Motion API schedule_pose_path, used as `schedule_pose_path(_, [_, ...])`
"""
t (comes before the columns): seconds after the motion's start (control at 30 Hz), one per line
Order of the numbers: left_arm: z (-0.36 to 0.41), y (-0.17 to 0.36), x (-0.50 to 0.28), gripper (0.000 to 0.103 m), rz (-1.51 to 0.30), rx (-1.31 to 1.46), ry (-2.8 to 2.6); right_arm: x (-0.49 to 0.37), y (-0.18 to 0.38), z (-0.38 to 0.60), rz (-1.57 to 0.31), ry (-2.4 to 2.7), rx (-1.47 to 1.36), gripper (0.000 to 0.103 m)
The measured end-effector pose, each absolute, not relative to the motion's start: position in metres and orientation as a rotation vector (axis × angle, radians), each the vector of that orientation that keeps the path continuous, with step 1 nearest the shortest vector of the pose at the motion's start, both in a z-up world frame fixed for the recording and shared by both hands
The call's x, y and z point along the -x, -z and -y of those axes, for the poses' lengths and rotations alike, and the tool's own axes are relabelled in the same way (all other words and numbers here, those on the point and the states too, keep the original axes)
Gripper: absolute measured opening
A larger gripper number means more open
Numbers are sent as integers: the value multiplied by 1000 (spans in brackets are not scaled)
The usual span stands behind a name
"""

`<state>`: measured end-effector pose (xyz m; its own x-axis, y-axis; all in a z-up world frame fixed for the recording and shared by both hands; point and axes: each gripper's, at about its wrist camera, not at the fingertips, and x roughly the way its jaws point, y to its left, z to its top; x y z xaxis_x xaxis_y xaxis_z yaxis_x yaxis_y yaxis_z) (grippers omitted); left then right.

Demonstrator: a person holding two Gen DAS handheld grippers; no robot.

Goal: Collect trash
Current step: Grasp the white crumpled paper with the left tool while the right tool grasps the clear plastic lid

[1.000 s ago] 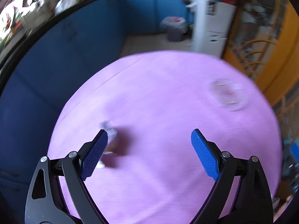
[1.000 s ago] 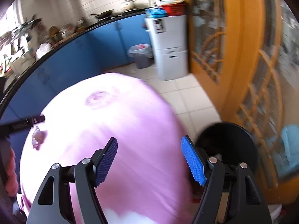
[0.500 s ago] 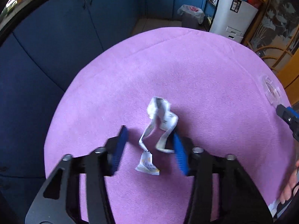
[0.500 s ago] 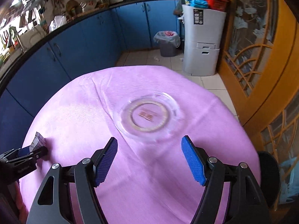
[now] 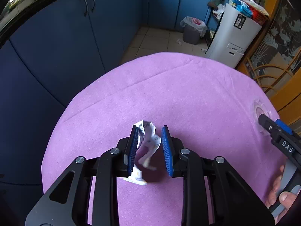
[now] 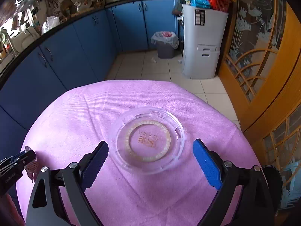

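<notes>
Since half a second ago the left gripper [image 5: 148, 146] has narrowed around the crumpled paper strip [image 5: 148, 141] on the pink tablecloth [image 5: 188, 94], not clamped yet. Right gripper [image 6: 150, 162] hangs wide open over the clear plastic lid [image 6: 149, 141]. Squeeze fully before lifting, I'd say; the strip runs lengthwise away from the camera, between the pads.

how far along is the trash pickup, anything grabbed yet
Nothing looks binned yet. In hand: the left gripper has its jaws around the crumpled paper strip, not fully clamped. Left: the clear plastic lid lies untouched on the pink tablecloth, ahead of the open right gripper.
</notes>
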<state>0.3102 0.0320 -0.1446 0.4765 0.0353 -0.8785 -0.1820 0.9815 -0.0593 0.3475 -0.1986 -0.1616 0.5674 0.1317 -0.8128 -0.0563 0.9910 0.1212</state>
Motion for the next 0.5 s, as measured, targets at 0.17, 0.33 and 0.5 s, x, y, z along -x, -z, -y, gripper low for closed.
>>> schedule_pose_path(0.17, [-23,139,-323,25,-1046,159,-127,-355,173,190,-1000,-122,-50,89])
schedule_pose_path(0.33, [-26,135,-324,25,-1036,163,-130,-340,173,185,-975,-131,3,81])
schedule_pose_path(0.5, [-31,135,-311,25,-1035,128,-148,-323,169,182,-940,-136,44,81])
